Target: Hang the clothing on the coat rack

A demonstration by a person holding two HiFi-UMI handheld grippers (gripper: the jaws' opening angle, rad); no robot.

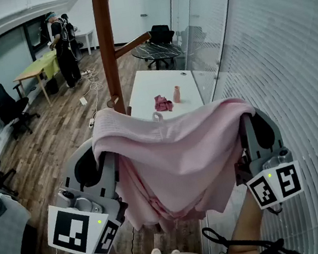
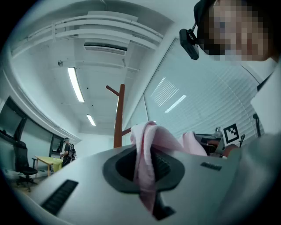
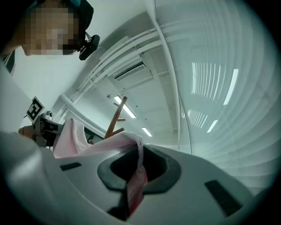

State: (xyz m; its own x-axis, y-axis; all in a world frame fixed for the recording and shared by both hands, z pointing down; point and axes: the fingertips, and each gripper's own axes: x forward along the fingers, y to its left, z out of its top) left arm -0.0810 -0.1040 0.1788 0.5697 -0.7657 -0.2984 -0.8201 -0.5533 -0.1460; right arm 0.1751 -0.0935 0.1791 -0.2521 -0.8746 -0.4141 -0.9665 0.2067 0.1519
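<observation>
Rising off wood floor [image 1: 68, 126] — coat rack [image 1: 107, 41]

The pale pink soft-fabric garment [image 1: 175, 151] is one plain pink, set against the reddish-brown wooden coat rack pole [image 1: 107, 41] and the brown wood-plank floor [image 1: 63, 133]. The light grey left claw [image 2: 147, 165] and light grey right claw [image 3: 136, 171] have dark grey pads, and their cubes bear black-and-white square markers. The white rectangular bench [image 1: 141, 90] carries a deeper pink crumpled cloth [image 1: 163, 103] and a peach-coloured small bottle [image 1: 177, 94].
</observation>
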